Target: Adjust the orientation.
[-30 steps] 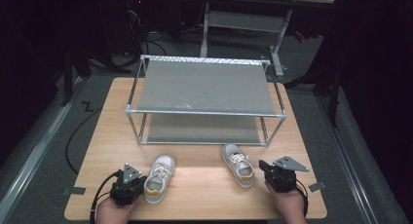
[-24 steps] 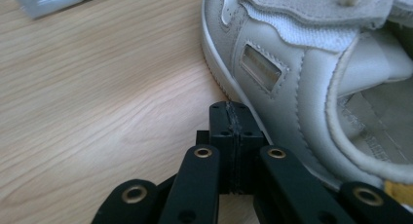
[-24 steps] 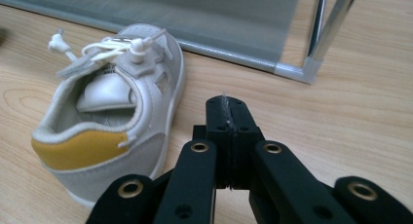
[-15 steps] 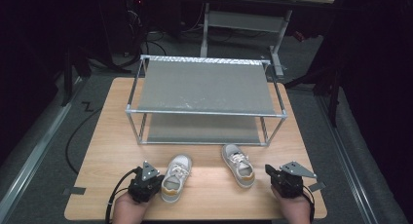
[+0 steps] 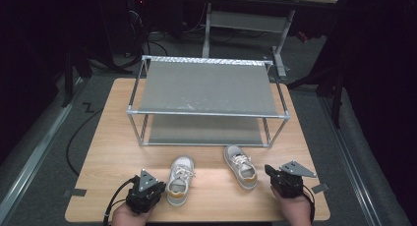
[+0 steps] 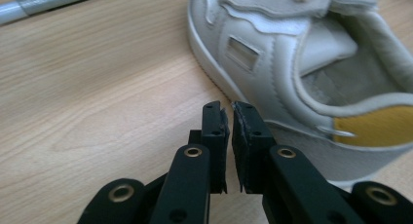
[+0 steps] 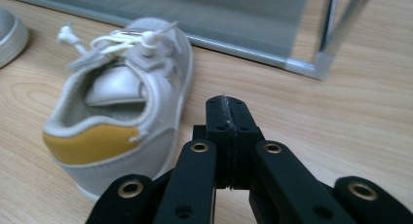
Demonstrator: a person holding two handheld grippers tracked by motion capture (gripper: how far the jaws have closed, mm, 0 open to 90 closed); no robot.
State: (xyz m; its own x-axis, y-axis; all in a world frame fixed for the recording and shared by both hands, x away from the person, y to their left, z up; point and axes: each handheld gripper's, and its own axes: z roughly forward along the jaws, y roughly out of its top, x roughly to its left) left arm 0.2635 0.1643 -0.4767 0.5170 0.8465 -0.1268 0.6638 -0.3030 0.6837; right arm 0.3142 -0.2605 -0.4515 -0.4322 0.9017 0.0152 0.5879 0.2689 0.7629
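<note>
Wooden table [image 5: 113,152], dark room; two-tier rack [image 5: 206,88] at frame centre; left shoe [image 5: 179,180] and right shoe [image 5: 241,166] at lower centre. Left tongs [image 6: 228,118] just cracked apart, empty, beside the left shoe; right tongs [image 7: 228,112] closed, empty. Risk: narrow opening may shove the shoe, not grip it.

left shoe [image 5: 179,180]: white, yellow heel patch | right shoe [image 5: 240,166]: white, yellow heel patch | rack [image 5: 209,87]: grey shelves, silver frame | table [image 5: 108,137]: light wood grain | grippers: black
</note>
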